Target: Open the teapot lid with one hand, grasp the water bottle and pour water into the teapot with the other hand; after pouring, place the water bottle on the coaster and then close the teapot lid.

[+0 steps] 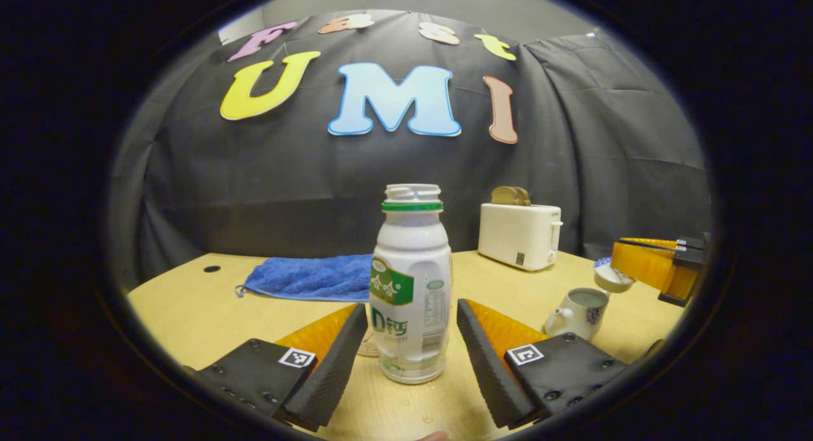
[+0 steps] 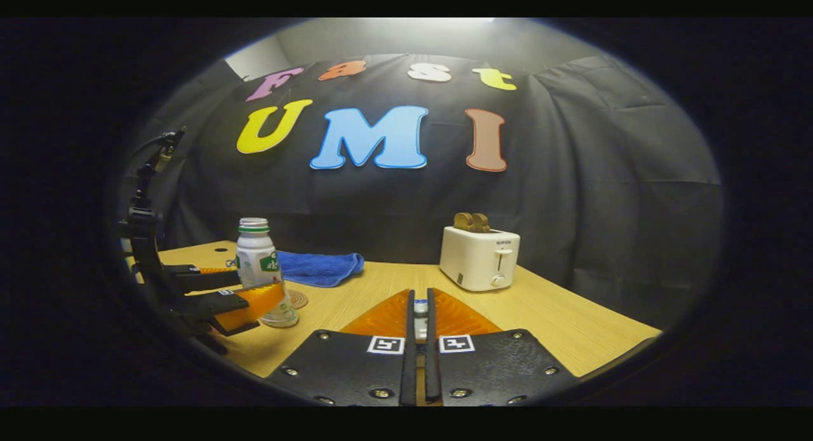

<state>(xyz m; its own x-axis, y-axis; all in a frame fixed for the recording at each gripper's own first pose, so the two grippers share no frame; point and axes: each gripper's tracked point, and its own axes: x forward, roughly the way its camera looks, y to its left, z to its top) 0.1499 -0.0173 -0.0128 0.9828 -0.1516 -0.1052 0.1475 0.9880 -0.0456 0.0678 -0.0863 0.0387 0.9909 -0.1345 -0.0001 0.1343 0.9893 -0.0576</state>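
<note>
between the hand-held gripper's [image 1: 411,358] fingers, the bottle [image 1: 411,288]

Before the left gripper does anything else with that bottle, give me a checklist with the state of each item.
1. Teapot open: ok. Its mouth is uncovered and the right gripper holds the lid up beside it.
2. Right gripper shut on the lid: ok. In the right gripper view its fingers are closed on a small white piece.
3. Water bottle upright on the table: ok, uncapped.
4. Left gripper around the bottle: ok for position. The fingers stand apart on either side, not pressing.
5. Bottle on the coaster: not ok. It stands beside it, not centred on it.
6. Water poured: cannot tell.
</note>
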